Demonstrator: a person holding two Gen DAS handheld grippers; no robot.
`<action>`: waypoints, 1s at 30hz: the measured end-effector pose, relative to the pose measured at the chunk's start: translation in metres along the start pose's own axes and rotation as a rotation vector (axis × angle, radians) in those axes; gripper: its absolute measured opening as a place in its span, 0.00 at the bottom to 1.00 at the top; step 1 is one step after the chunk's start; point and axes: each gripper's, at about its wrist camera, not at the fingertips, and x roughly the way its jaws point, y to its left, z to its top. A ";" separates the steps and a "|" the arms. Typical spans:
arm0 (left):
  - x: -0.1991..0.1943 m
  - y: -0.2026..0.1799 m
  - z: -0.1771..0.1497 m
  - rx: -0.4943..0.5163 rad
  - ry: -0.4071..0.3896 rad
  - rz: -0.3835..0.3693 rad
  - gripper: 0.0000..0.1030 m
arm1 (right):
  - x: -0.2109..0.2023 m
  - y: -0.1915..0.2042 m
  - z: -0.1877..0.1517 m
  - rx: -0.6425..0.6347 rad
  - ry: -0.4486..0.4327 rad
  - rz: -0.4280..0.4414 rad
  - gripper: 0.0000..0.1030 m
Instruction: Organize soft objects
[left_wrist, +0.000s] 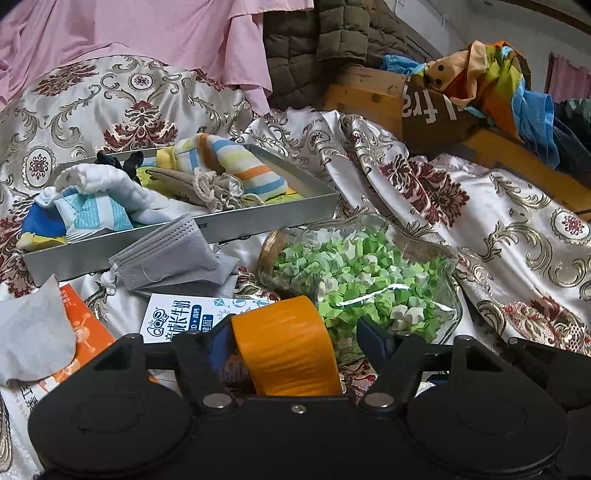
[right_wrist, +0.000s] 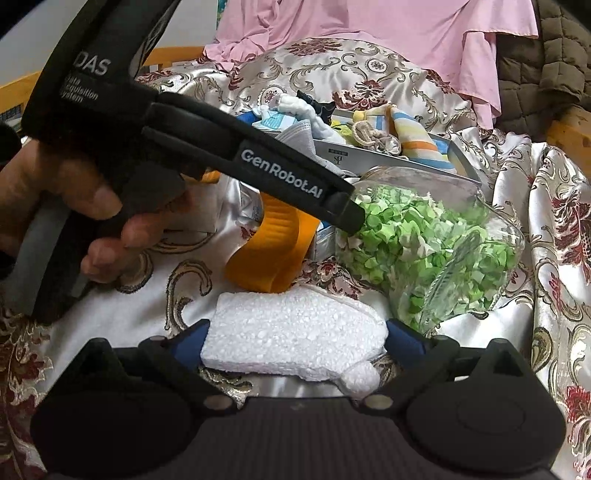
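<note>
In the left wrist view, the left gripper (left_wrist: 291, 350) has its fingers around an orange curved piece (left_wrist: 288, 347). Whether both pads press it I cannot tell, and no clear grip shows, so the piece could slip or tip out if lifted now. Just beyond lies a glass jar (left_wrist: 369, 273) on its side, full of green and white paper stars; a nudge could roll it across the slick bedspread (left_wrist: 517, 236). Behind, a shallow grey tray (left_wrist: 258, 218) holds a striped sock (left_wrist: 236, 162), a white cloth, a small drawstring pouch and other soft things. A grey face mask (left_wrist: 170, 254) rests against its front wall, outside it.

In the right wrist view, the right gripper (right_wrist: 295, 343) clamps a white foam block (right_wrist: 295, 332) on both sides, on the bed, well short of the tray. Squeezing harder could crumble it.
</note>
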 end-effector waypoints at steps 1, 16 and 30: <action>-0.001 0.000 0.000 0.000 -0.004 0.001 0.66 | -0.001 0.000 0.000 0.002 -0.002 0.001 0.96; -0.014 0.000 0.002 -0.036 -0.057 0.056 0.53 | -0.025 0.001 0.006 -0.001 -0.070 -0.033 0.96; -0.015 -0.001 -0.003 -0.083 -0.076 0.023 0.47 | -0.023 0.001 0.007 0.002 -0.073 -0.033 0.96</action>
